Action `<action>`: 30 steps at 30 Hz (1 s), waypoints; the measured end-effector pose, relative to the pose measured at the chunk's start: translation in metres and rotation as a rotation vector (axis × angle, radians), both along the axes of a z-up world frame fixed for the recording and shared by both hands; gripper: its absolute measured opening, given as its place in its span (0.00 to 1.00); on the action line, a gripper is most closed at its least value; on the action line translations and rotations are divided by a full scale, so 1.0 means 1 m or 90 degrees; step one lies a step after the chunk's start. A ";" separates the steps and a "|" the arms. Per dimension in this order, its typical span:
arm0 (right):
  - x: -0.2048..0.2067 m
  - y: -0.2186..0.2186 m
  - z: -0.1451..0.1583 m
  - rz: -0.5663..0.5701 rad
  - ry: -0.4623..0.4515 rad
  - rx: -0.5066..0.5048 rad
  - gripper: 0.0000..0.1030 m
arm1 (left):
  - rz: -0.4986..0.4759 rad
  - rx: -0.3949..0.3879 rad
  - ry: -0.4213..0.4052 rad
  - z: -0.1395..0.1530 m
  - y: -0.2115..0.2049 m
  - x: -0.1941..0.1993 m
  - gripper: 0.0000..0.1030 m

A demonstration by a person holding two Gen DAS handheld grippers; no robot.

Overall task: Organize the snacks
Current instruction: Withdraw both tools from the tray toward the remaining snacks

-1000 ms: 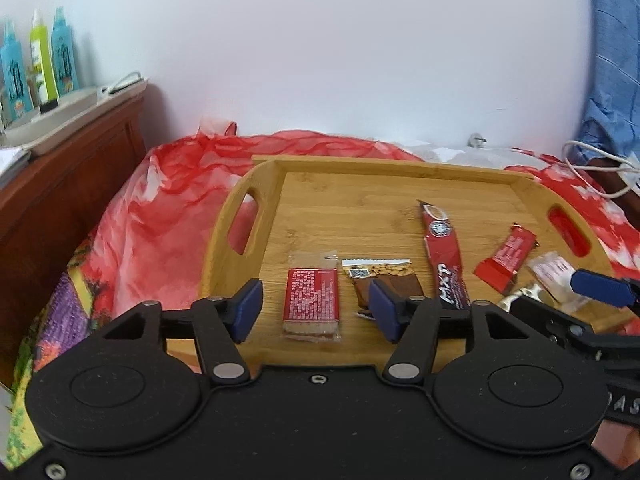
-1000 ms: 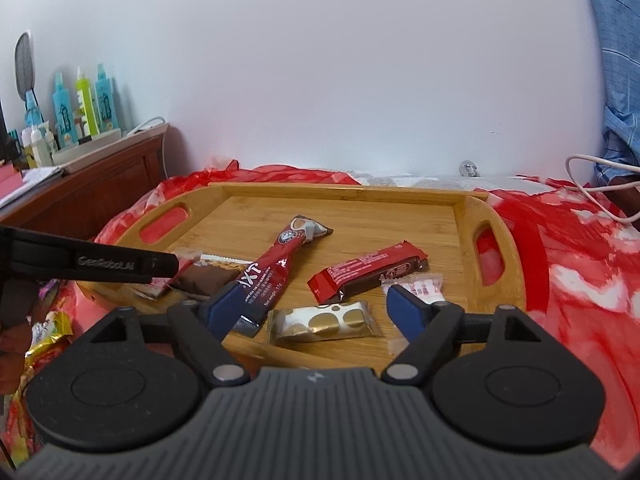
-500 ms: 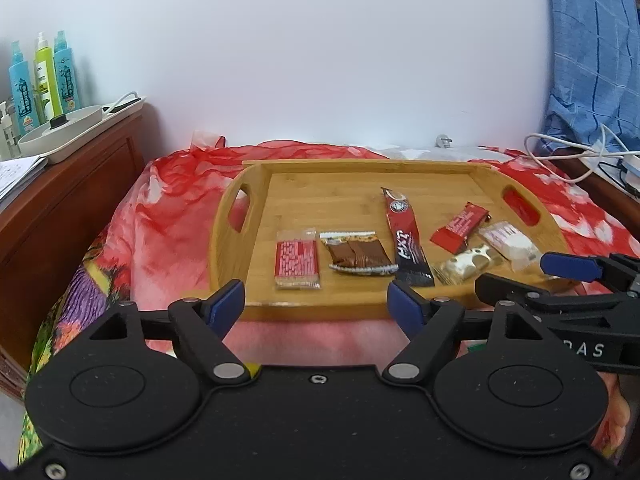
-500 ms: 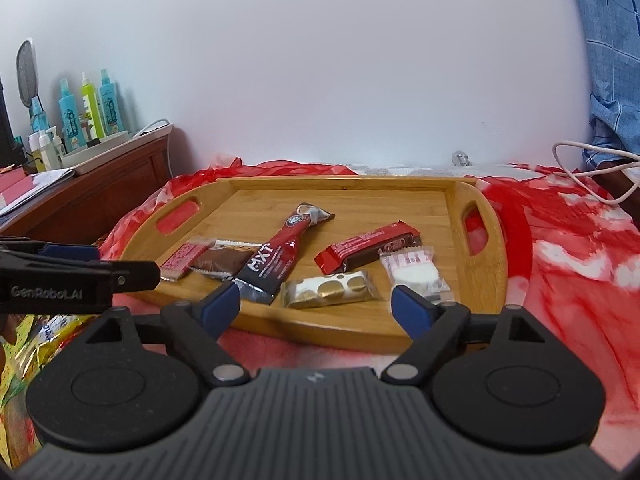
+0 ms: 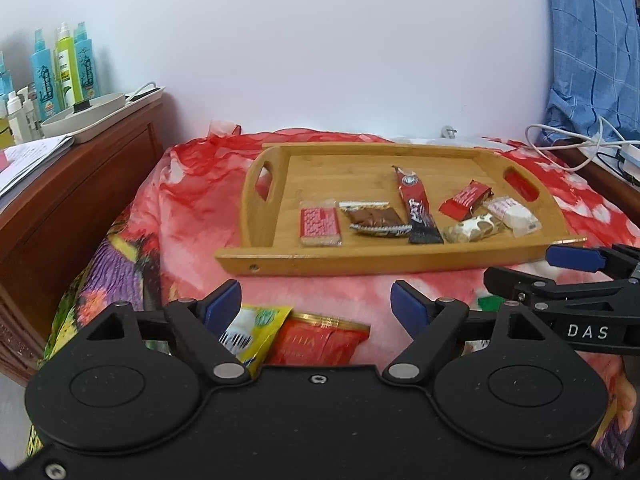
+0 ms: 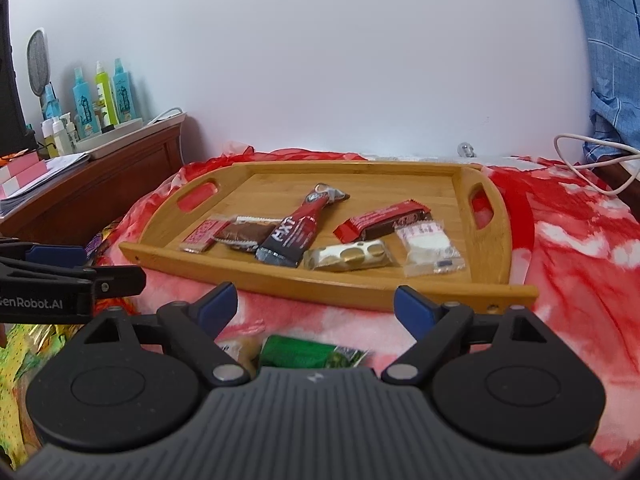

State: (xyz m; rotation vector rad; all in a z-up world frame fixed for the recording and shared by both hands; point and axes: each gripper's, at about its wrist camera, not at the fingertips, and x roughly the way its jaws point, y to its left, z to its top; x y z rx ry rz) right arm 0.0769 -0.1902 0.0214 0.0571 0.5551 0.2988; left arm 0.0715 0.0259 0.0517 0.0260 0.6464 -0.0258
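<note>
A wooden tray lies on the red blanket and holds a row of snacks: a red-and-white wafer packet, a brown chocolate packet, a long red-and-black stick, a red bar, a gold-coin packet and a clear white packet. My left gripper hovers in front of the tray with its jaws opening and nothing gripped. A yellow packet and a red packet lie beneath it. My right gripper stands open over a green packet.
A wooden dresser stands at the left with spray bottles, papers and a white dish. White cables and a blue checked cloth are at the right. The white wall rises just behind the tray.
Both grippers drew back from the tray toward me. The left jaws widened and left the wafer packet on the tray. Loose packets on the blanket came into view below the jaws.
</note>
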 end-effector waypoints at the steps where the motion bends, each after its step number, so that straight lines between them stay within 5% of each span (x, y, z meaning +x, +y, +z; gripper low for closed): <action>1: -0.002 0.001 -0.001 0.000 -0.001 -0.003 0.90 | 0.001 0.000 0.003 -0.001 0.002 -0.003 0.78; 10: -0.017 0.004 -0.007 0.017 0.007 -0.005 0.91 | -0.003 0.005 0.006 -0.010 0.008 -0.021 0.76; 15: -0.028 0.010 -0.009 0.020 -0.002 -0.013 0.81 | -0.016 0.014 -0.002 -0.016 0.010 -0.034 0.40; 18: -0.034 0.010 -0.010 0.010 -0.010 -0.017 0.75 | -0.033 0.012 -0.007 -0.015 0.010 -0.040 0.34; 30: -0.030 0.009 -0.017 -0.033 -0.006 -0.039 0.70 | -0.031 0.004 0.015 -0.022 0.012 -0.035 0.38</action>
